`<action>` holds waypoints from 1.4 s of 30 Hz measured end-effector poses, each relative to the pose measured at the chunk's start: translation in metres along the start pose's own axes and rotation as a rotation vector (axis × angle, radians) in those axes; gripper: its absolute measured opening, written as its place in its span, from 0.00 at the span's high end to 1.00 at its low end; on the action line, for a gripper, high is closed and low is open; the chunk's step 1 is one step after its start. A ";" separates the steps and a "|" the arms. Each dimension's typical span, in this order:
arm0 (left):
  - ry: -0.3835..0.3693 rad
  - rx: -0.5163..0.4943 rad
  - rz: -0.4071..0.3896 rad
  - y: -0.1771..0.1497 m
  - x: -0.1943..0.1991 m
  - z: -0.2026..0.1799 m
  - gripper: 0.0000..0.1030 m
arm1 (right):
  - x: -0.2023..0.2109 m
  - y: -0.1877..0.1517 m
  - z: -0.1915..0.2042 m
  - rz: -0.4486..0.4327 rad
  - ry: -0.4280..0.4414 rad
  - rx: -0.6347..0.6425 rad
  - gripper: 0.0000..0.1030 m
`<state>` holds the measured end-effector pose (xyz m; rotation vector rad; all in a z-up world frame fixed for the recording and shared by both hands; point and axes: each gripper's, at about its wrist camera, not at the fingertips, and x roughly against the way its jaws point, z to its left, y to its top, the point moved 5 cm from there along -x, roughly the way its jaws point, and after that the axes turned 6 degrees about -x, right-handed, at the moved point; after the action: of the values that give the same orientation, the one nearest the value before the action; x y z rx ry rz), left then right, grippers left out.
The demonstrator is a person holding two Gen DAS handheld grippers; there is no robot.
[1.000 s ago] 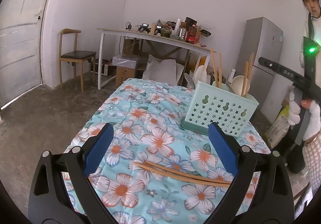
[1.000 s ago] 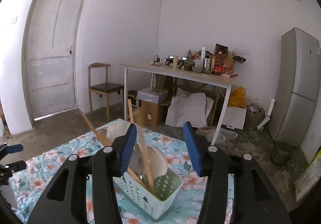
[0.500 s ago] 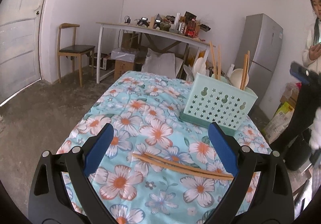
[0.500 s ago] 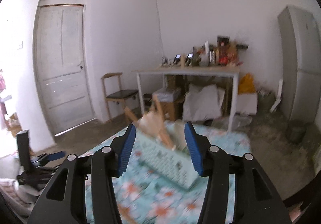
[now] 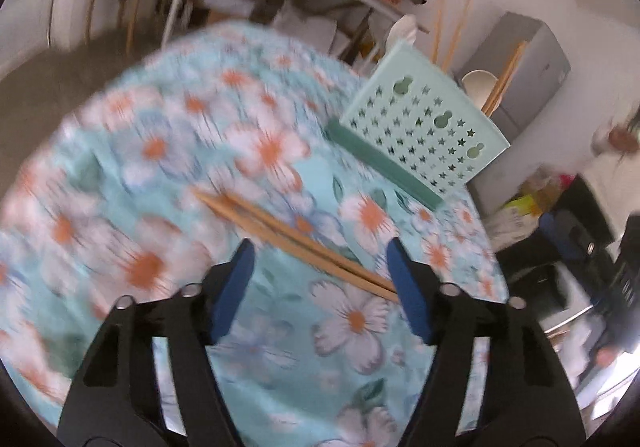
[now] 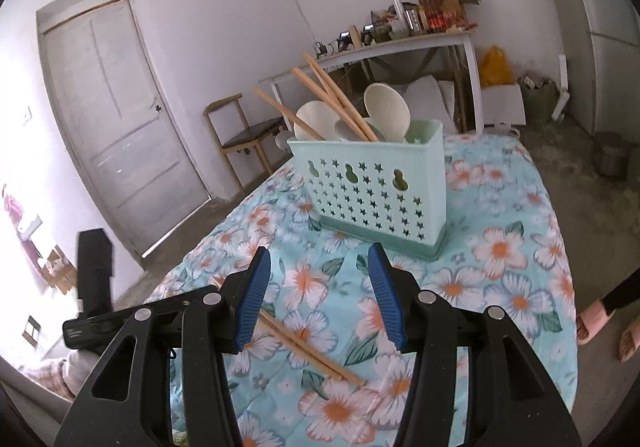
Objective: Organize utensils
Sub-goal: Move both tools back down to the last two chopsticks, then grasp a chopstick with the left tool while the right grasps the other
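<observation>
A pair of wooden chopsticks lies flat on the floral tablecloth; the pair also shows in the right wrist view. A mint-green perforated utensil holder stands beyond them, holding chopsticks and pale spoons; it also shows in the right wrist view. My left gripper is open, just above the lying chopsticks. My right gripper is open and empty, above the cloth between the holder and the lying chopsticks.
A white table with clutter stands at the back wall, a wooden chair beside it, a grey fridge at the right. A door is at the left. A person's feet are at the table's right side.
My left gripper has dropped and tilted toward the lying chopsticks, its view blurred. My right gripper has swung down and back over the table, so the holder now stands farther ahead.
</observation>
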<state>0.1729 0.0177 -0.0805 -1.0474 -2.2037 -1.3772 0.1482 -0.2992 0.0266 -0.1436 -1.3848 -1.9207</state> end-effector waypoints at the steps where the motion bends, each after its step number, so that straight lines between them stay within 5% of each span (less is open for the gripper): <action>1: -0.018 0.033 0.014 -0.002 -0.006 0.002 0.49 | 0.000 0.000 0.000 0.001 0.000 -0.004 0.52; 9: -0.135 0.276 0.018 -0.008 -0.032 0.030 0.61 | 0.001 -0.001 -0.004 0.006 0.013 -0.019 0.52; 16: -0.144 0.350 -0.002 -0.006 -0.038 0.042 0.82 | -0.001 -0.001 -0.004 0.010 0.020 -0.027 0.52; 20: -0.155 0.368 -0.012 -0.006 -0.037 0.048 0.85 | 0.000 -0.002 -0.001 0.009 0.018 -0.019 0.52; 31: -0.146 0.311 -0.044 -0.007 -0.022 0.044 0.86 | 0.003 -0.002 0.003 0.011 0.014 -0.011 0.52; 42: -0.073 0.100 -0.158 0.008 0.023 0.024 0.87 | -0.008 -0.003 0.025 0.045 0.027 0.053 0.52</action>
<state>0.1653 0.0502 -0.0729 -0.9193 -2.4272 -1.2958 0.1442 -0.2738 0.0307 -0.1222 -1.4022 -1.8406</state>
